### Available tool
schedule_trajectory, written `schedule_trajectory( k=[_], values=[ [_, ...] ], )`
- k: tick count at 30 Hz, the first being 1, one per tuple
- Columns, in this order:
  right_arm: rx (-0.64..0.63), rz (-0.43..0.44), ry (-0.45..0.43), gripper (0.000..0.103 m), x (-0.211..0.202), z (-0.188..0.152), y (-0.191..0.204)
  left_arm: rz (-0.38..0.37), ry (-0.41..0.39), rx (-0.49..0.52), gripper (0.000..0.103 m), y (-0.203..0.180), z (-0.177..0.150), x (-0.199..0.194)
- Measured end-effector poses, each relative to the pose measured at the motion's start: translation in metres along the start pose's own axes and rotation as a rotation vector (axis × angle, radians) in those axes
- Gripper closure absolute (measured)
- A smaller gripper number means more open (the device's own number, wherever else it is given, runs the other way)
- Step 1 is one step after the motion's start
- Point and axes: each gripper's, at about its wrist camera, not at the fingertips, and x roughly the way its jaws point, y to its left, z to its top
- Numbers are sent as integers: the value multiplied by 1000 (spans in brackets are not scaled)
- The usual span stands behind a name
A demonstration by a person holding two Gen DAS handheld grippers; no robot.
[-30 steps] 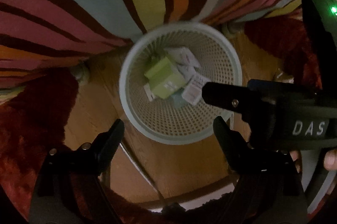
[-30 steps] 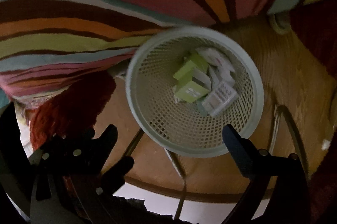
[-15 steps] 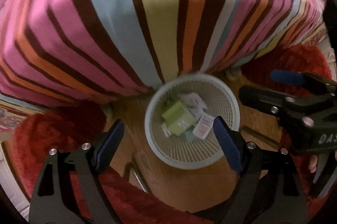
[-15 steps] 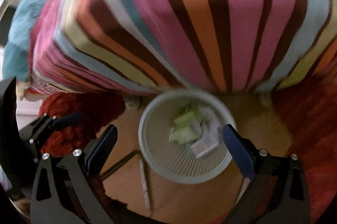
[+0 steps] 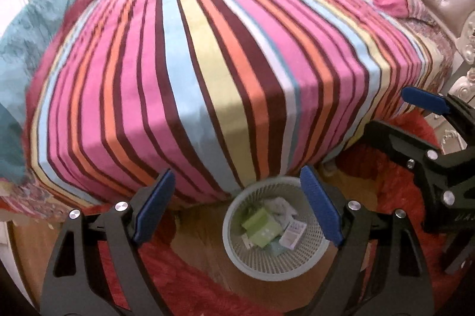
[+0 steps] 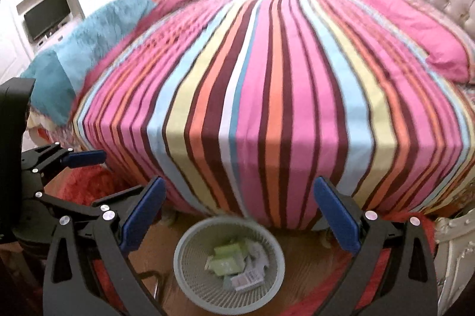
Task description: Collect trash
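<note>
Both grippers, left gripper (image 5: pixel 236 206) and right gripper (image 6: pixel 239 212), spread wide, empty, above mesh wastebasket (image 5: pixel 276 227) holding cartons. Striped bedspread (image 5: pixel 207 63) looks clear, though blurred. Scan before descending.

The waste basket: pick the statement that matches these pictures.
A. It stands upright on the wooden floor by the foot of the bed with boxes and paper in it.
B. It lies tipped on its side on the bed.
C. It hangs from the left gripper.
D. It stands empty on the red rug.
A: the waste basket sits upright on bare floor below the striped bedspread, holding a green box and papers.
</note>
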Motion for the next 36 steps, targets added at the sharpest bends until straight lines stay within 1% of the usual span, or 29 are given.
schedule_trajectory(
  k=[6, 10, 13, 16, 20, 22, 26, 29, 36],
  values=[
    [12, 1, -56, 8, -17, 8, -4, 22, -95, 0, 19, -2, 12, -28],
    [-3, -15, -107, 8, -30, 18, -3, 64, -164, -5, 19, -3, 22, -48],
    [-4, -20, -135, 8, -36, 23, -3, 72, -187, -6, 19, 0, 27, -57],
    [-11, -14, -160, 8, -40, 26, -2, 44, -192, -16, 19, 2, 31, -59],
    [-26, -23, -167, 8, -39, 29, -1, 54, -192, -18, 19, 2, 33, -58],
    [-27, -25, -164, 8, -36, 30, -2, 55, -187, -20, 19, 2, 33, -56],
    [-25, -25, -152, 8, -29, 33, -2, 31, -172, -53, 19, 8, 35, -49],
    [-25, -26, -145, 8, -26, 33, -2, 46, -168, -60, 19, 10, 38, -46],
    [-30, -26, -136, 8, -22, 36, -2, 46, -163, -76, 19, 14, 41, -42]
  ],
)
